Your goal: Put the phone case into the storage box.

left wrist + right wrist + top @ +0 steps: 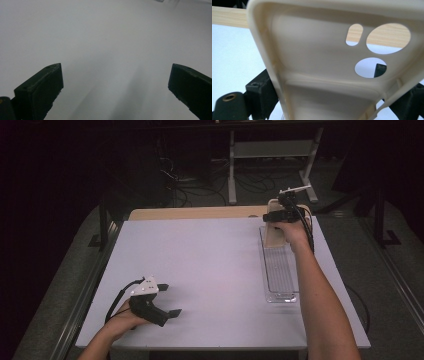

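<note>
A cream phone case (317, 62) with three camera holes fills the right gripper view, and my right gripper (332, 100) is shut on its two long edges. In the high view that right gripper (276, 218) holds the phone case (274, 234) upright over the far end of a clear plastic tray (278, 270). My left gripper (169, 300) rests near the table's front left, jaws wide apart. The left gripper (115, 85) stands open over bare white tabletop (105, 37) with nothing between its jaws.
The white table top (200, 270) lies on a wooden board (200, 213) that shows along the far edge. Beyond the table are a white metal frame (272, 150) and loose cables (200, 185) on a dark floor.
</note>
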